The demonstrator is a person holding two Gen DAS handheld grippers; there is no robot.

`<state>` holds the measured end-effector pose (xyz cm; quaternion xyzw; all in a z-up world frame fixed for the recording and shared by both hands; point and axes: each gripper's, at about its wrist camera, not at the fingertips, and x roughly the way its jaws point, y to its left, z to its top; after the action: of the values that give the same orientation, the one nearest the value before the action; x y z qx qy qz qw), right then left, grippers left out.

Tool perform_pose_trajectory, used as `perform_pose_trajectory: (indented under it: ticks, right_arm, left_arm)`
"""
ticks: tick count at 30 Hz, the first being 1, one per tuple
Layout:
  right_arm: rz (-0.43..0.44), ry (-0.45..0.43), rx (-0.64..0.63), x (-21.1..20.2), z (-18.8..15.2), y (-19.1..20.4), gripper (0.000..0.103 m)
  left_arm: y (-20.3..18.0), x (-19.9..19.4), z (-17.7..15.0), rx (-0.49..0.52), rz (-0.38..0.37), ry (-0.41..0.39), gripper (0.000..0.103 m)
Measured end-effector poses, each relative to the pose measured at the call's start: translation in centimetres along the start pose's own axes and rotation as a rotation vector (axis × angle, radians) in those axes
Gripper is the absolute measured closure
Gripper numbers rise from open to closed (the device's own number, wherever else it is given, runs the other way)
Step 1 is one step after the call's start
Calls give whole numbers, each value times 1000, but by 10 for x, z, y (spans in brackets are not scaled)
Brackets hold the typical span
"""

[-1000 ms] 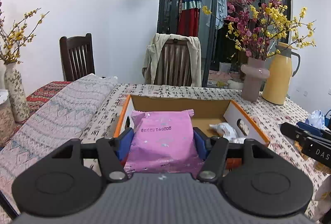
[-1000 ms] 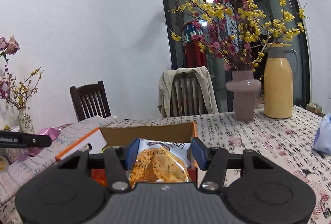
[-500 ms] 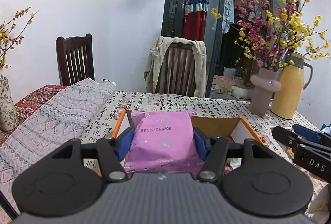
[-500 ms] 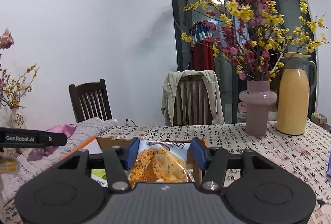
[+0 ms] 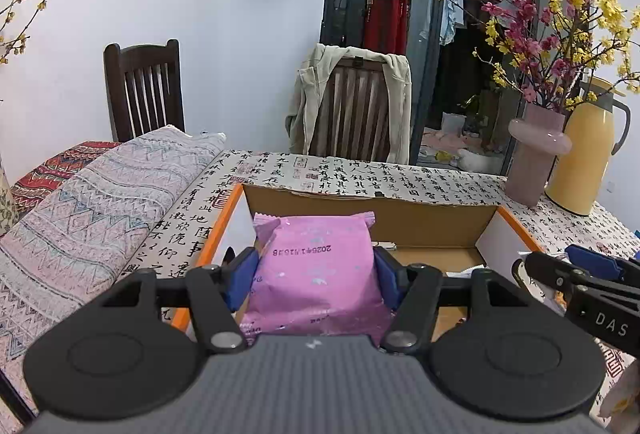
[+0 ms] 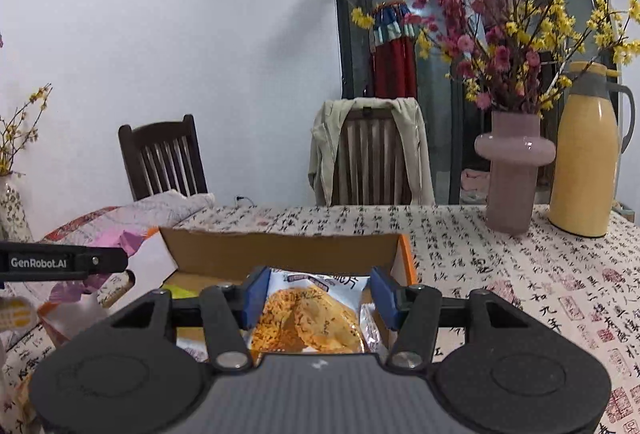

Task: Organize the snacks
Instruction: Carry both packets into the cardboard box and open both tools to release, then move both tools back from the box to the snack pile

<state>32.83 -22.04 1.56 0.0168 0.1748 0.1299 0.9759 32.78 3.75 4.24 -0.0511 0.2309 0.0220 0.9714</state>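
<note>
The worktop [image 5: 420, 181], covered in a cloth printed with black calligraphy, carried an open cardboard box [image 5: 372, 209] with orange edges near its middle. A pink vase [image 6: 514, 173] of yellow and red blossom stood beside a yellow thermos jug [image 6: 586, 157] at the far right. The left gripper [image 5: 316, 276] hung over the box's near left side, its blue fingers [image 5: 240, 276] clamped on a pink snack packet [image 5: 320, 274] held upright above the opening. The right gripper [image 6: 316, 294] hovered over the box's right end [image 6: 280, 250], its fingers [image 6: 256, 292] pressed on an orange cracker packet [image 6: 308, 318] above other wrapped snacks inside.
</note>
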Motion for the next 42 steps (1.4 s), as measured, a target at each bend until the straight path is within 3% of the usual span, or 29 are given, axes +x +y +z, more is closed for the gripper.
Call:
perform_pose_trajectory:
  ticks: [3,5,7,8,11,20,29,42]
  right_arm:
    - [-4,11,-2,0,-2,0,46]
    - [-2,9,5,-4,-2,-1,30]
    - [-10,-13,12,-10,0,-2,4]
    - [-11,-25,19,-13,0,-3,0]
    - [1,-38,40,-18,2,-6,0]
    - [-1,-64,40,-31,9,-6,0]
    - [-1,-108,8,-77,18,4,0]
    - [-25,-12,10,-134,-35,6,0]
  left_arm:
    - [0,-6,-3,-3,-15,-20,40]
    - [-1,-15,-3,-4,-27,-50,27]
    - [-2,-23,-3,-5,-28,-91,13]
    - [-2,-27,-2,-9,-29,-111,2]
    - [-3,-37,-2,-25,-31,-155,0]
    - [-8,-60,6,-23,-42,-180,0]
    - [-3,-104,10,-24,-35,-220,0]
    - [23,-143,-41,-20,0,-150,0]
